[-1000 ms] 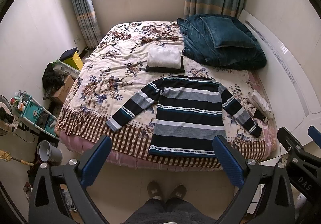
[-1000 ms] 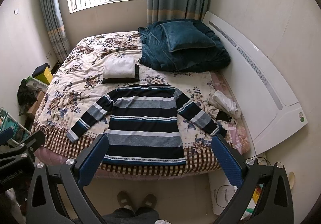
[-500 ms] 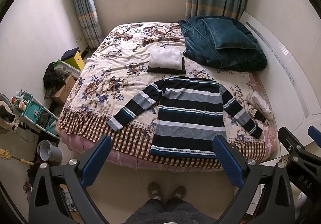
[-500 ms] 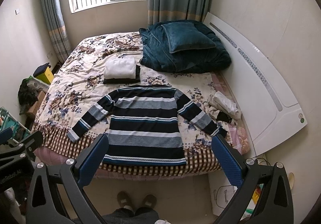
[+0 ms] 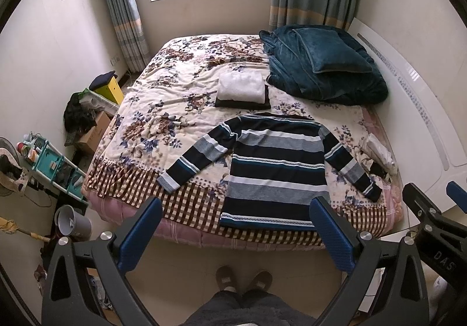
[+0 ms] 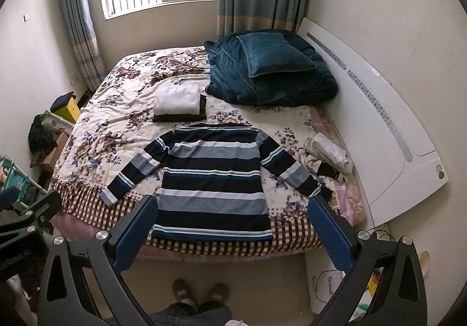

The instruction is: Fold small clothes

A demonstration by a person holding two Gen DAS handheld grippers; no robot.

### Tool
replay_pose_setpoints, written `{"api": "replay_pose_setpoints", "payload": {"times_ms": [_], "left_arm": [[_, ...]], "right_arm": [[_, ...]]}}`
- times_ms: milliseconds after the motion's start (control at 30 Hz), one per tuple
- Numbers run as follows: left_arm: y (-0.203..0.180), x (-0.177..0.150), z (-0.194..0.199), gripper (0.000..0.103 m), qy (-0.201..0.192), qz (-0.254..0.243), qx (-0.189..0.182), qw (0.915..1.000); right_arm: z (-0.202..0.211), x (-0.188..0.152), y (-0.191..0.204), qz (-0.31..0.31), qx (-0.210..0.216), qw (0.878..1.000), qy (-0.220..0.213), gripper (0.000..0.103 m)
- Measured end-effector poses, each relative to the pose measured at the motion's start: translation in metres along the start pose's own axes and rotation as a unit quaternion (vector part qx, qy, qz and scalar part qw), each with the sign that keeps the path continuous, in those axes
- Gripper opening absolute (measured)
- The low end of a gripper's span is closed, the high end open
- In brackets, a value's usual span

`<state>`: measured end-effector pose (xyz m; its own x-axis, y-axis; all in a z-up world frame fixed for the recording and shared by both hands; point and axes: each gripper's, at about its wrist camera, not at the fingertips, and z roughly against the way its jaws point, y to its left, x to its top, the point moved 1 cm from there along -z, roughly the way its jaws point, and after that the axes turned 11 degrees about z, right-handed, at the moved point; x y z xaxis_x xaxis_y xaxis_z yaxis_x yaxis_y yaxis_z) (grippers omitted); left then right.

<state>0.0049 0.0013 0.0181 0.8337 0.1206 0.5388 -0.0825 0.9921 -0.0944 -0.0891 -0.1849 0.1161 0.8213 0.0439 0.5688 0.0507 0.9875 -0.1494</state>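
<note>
A striped navy, grey and white long-sleeved sweater [image 5: 277, 168] [image 6: 211, 177] lies flat on the near part of the bed, sleeves spread to both sides, hem at the bed's front edge. Behind it sits a folded white garment on a folded black one [image 5: 240, 89] [image 6: 178, 102]. My left gripper [image 5: 236, 226] is open and empty, held above the floor in front of the bed. My right gripper [image 6: 230, 223] is open and empty too, level with the sweater's hem. The right gripper's body also shows at the right edge of the left wrist view [image 5: 432, 226].
The floral bedspread [image 5: 163, 110] covers the bed. A teal quilt and pillow [image 5: 324, 66] lie at the back right, crumpled small clothes [image 6: 329, 156] by the white headboard [image 6: 388, 121]. A teal shelf cart [image 5: 49, 162], bucket [image 5: 71, 221] and boxes stand left. The person's slippers [image 5: 243, 279] are below.
Both grippers have drifted slightly; the bed and sweater sit a little lower in both views. Nothing was grasped and the sweater has not moved.
</note>
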Motion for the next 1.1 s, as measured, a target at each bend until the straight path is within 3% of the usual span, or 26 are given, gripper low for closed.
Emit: {"api": "replay_pose_setpoints", "payload": {"times_ms": [1100], "left_arm": [[-0.008,0.003,-0.012,0.103,-0.005,0.006,0.005,1.0000]], "right_arm": [[-0.005,-0.007,0.009,-0.004,0.009,1.000,0.005,0.103]]}}
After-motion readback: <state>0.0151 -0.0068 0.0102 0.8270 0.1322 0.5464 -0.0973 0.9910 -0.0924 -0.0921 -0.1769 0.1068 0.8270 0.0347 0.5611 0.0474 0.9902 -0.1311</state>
